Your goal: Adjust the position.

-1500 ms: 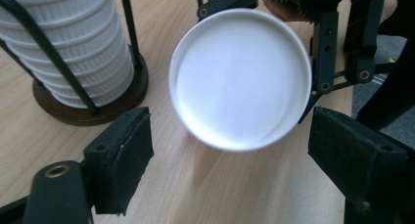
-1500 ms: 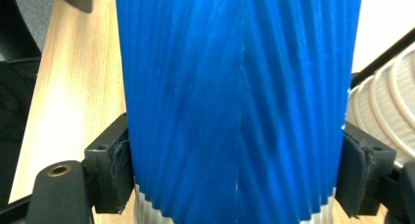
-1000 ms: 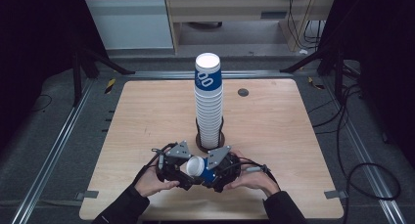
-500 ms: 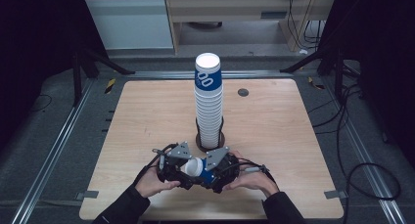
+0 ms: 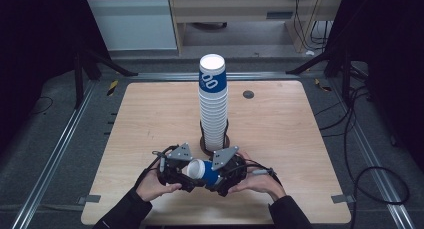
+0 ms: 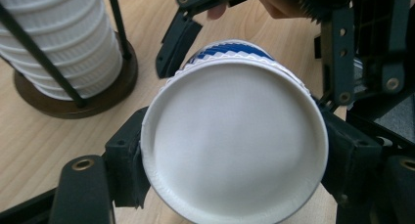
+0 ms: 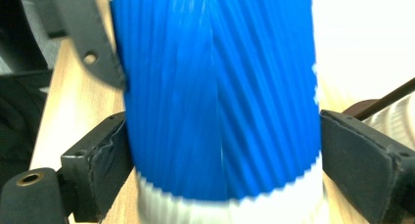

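High view: paper cup (image 5: 202,171) lies on its side at the counter's (image 5: 310,154) near edge, long axis left-right, between both tools. Left gripper view: left tool (image 6: 235,150) pinches the cup rim. Right gripper view: right tool (image 7: 222,150) has just been opening; pads flank the blue wall, probably loose.

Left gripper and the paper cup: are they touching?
Touching. In the left gripper view, the left gripper has both pads pressed against the paper cup near its white base, one on each side.
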A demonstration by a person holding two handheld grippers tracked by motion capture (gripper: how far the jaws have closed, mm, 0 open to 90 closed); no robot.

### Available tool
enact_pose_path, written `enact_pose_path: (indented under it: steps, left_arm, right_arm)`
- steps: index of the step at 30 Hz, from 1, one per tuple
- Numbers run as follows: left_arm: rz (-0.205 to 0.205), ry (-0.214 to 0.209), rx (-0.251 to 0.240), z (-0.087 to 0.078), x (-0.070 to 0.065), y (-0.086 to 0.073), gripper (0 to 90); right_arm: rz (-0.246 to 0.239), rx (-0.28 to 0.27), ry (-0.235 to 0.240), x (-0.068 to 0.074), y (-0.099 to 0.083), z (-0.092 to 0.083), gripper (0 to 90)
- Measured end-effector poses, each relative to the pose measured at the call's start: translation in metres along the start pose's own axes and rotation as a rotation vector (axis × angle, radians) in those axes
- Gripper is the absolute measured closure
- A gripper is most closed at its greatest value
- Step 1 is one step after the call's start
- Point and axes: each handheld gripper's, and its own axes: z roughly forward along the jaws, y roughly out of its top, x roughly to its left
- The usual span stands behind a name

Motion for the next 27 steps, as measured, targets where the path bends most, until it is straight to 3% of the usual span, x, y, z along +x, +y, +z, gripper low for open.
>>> enact_pose_path:
  steps: [11, 15, 17, 19, 22, 27]
  left_arm:
    - [-0.031, 0.037, -0.073, -0.019, 0.013, -0.004, 25.5]
    - [-0.04, 0.033, -0.149, -0.028, 0.016, -0.005, 25.5]
    - [-0.043, 0.03, -0.165, -0.029, 0.017, -0.005, 25.5]
    - [-0.049, 0.011, -0.212, -0.034, 0.017, -0.005, 25.5]
    - [-0.054, -0.008, -0.238, -0.035, 0.017, -0.004, 25.5]
    - [-0.051, -0.033, -0.247, -0.031, 0.014, -0.003, 25.5]
  right_arm:
    - [0.065, -0.094, -0.053, -0.011, -0.007, -0.029, 9.9]
    - [0.109, -0.145, -0.058, -0.017, -0.012, -0.041, 10.0]
    - [0.115, -0.156, -0.059, -0.018, -0.013, -0.043, 10.0]
    - [0.137, -0.186, -0.044, -0.019, -0.014, -0.044, 10.0]
    - [0.15, -0.201, -0.027, -0.019, -0.014, -0.043, 10.0]
    - [0.169, -0.226, 0.017, -0.019, -0.014, -0.038, 10.0]
